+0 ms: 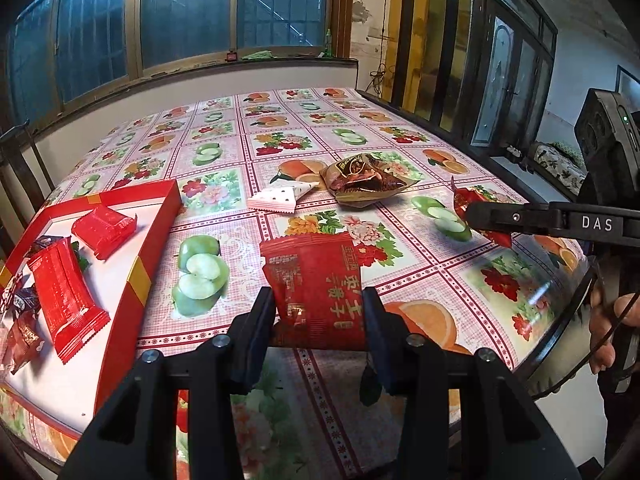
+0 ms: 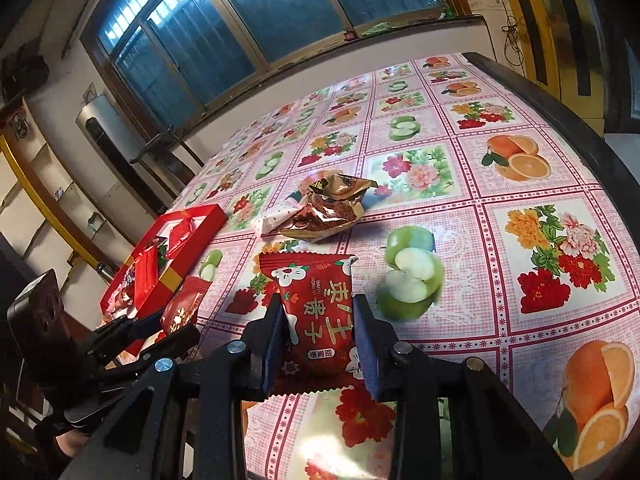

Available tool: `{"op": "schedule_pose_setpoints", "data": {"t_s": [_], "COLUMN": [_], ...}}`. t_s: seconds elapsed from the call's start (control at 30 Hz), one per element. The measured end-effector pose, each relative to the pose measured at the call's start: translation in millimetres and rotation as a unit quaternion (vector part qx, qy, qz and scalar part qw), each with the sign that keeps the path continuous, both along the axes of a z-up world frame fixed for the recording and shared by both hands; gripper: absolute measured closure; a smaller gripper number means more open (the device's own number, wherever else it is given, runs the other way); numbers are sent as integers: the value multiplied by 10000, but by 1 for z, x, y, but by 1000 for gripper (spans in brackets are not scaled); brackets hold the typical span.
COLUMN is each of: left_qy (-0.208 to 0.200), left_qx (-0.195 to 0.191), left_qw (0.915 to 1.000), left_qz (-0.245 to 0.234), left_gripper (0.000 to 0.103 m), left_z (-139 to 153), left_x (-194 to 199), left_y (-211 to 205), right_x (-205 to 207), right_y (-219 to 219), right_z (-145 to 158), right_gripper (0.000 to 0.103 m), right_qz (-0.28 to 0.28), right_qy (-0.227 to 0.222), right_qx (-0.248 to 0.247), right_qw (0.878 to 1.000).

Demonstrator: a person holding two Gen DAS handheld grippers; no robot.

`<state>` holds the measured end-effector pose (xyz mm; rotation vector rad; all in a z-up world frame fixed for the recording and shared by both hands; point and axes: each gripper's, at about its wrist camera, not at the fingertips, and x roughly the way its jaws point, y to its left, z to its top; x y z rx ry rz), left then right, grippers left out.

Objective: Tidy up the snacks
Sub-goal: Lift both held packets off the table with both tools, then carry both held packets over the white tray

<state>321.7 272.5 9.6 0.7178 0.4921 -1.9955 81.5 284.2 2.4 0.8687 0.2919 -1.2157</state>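
above the fruit-patterned worktop (image 1: 400, 128), the left claw (image 1: 318, 314) is clenched on a red snack packet (image 1: 316, 276) beside the red tray (image 1: 160, 224) of snacks, while the right claw (image 2: 320, 336) grips a flowered red packet (image 2: 316, 312) near the brown packet (image 2: 328, 208).

We see a table (image 1: 280, 128) with a tray (image 1: 156, 232) at its left holding several packets (image 1: 64, 296). To the tray's right, two wrappers (image 1: 360, 180) lie mid-table, touching each other.
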Motion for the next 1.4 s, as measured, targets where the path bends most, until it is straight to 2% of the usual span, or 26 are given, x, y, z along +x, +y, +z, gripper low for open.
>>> {"op": "schedule_pose_setpoints", "data": {"t_s": [0.3,0.5,0.77,1.1,1.4], "left_qy": [-101,-190,-162,-237,-482], "left_qx": [-227,-270,-496,-834,-753], "left_qw": [9997,9992,9949,9841,9770], "left_qz": [0,233,858,1547,1938], "left_gripper": [60,60,60,60,60], "left_z": [7,4,19,44,36], "left_x": [16,40,93,152,179], "left_y": [25,35,36,32,8], "right_x": [12,40,105,194,259], "right_y": [3,-4,-22,-51,-84], "right_z": [-10,-17,-5,25,7], "right_gripper": [67,67,67,67,67], "right_qz": [219,585,1301,2049,2369], "right_qy": [-173,-186,-37,135,411], "right_qx": [73,159,88,-219,15], "right_qw": [9996,9980,9915,9785,9707]}}
